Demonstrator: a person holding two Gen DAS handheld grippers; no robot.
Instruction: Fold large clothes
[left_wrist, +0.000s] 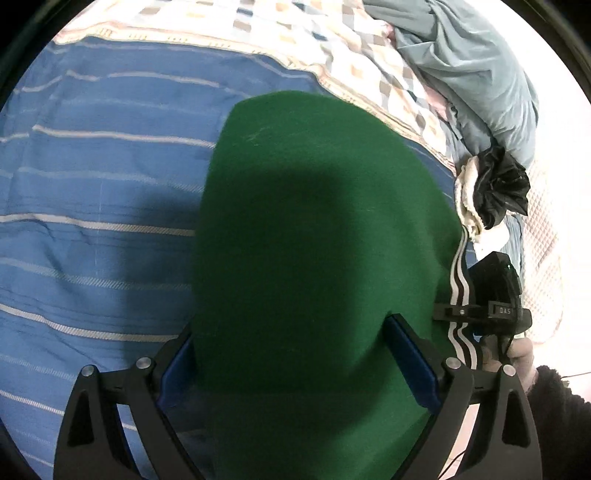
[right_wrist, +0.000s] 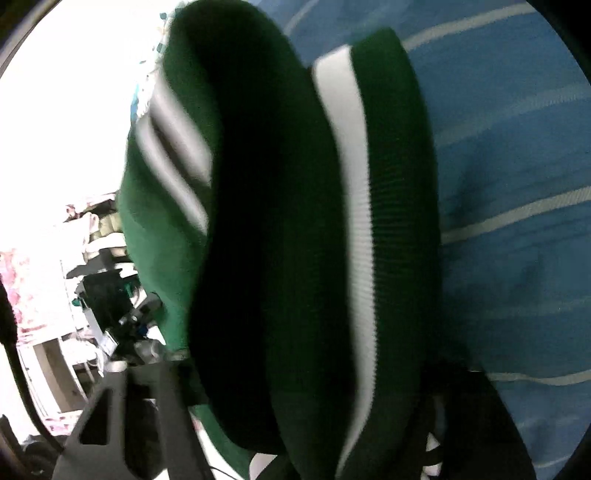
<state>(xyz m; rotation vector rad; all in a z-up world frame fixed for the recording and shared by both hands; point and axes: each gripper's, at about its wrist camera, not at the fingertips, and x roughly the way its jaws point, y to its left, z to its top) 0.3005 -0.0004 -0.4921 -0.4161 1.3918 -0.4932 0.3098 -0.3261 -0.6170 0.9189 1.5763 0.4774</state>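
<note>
green garment (left_wrist: 317, 236) fills both hand-held grippers, left (left_wrist: 295, 354) and right (right_wrist: 306, 376), each clamped on it above the blue striped bed sheet (left_wrist: 92, 177).

A dark green garment (left_wrist: 314, 240) with white stripes along one side hangs bunched between my claws above a blue striped bedsheet (left_wrist: 92, 184). Its ribbed hem, green with a white band, curves in folds.
</note>
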